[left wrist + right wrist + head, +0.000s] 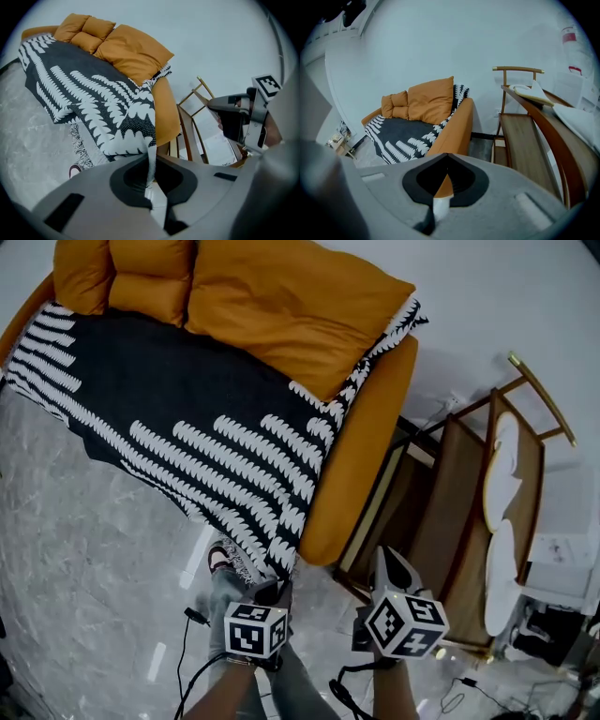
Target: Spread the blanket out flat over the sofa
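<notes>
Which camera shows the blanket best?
The head view: nearly the whole blanket, spread over the sofa. The left gripper view shows it slantwise, one corner pinched in the left gripper. The right gripper view shows only a distant part.

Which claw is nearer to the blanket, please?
Left. The left claw grips the blanket by its edge; the right claw hangs empty beyond the sofa arm, apart from it.
</notes>
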Tool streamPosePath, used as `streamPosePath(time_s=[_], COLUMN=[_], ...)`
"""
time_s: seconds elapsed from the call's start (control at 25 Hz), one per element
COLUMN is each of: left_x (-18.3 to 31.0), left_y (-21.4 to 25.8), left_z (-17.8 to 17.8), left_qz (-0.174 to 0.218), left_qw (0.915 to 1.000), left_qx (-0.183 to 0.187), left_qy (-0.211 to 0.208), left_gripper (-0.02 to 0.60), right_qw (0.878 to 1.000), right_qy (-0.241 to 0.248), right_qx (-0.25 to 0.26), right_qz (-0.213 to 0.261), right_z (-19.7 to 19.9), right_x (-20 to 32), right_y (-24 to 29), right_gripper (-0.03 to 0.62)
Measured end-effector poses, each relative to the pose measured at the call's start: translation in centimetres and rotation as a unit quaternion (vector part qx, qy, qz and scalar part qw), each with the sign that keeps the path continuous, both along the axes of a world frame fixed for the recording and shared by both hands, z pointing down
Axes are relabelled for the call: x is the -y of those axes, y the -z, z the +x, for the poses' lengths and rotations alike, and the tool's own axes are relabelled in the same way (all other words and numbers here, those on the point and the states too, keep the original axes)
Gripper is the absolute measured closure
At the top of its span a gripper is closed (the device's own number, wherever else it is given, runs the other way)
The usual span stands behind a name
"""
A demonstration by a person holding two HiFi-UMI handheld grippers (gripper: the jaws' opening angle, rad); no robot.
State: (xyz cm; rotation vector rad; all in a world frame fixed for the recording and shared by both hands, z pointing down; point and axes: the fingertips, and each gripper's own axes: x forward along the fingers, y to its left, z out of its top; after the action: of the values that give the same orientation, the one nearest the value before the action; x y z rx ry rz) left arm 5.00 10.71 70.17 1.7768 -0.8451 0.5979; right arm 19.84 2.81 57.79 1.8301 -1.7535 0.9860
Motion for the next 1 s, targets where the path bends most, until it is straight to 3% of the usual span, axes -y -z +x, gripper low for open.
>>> streamPosePath(time_s=[0.4, 1.0], left_x=[-0.7, -0.3], left_y=[-5.0, -10.4], left_z=[1.0, 3.6], left_qz=[-0.011, -0.027], left_qw=[0.9996, 0.9983], left_qx=[-0.011, -0.052], left_qy=[-0.024, -0.001], left_gripper=[0.569, 0.569], right_qw=[1.000, 1.000], right_qy=[0.009, 0.012], right_qx=[-0.006, -0.004], right_qz=[-0.002, -0.021], right_z=[0.5, 2.0], right_x=[-0.1, -0.4], right_y=[-2.6, -5.9], right_gripper=[0.589, 0.589])
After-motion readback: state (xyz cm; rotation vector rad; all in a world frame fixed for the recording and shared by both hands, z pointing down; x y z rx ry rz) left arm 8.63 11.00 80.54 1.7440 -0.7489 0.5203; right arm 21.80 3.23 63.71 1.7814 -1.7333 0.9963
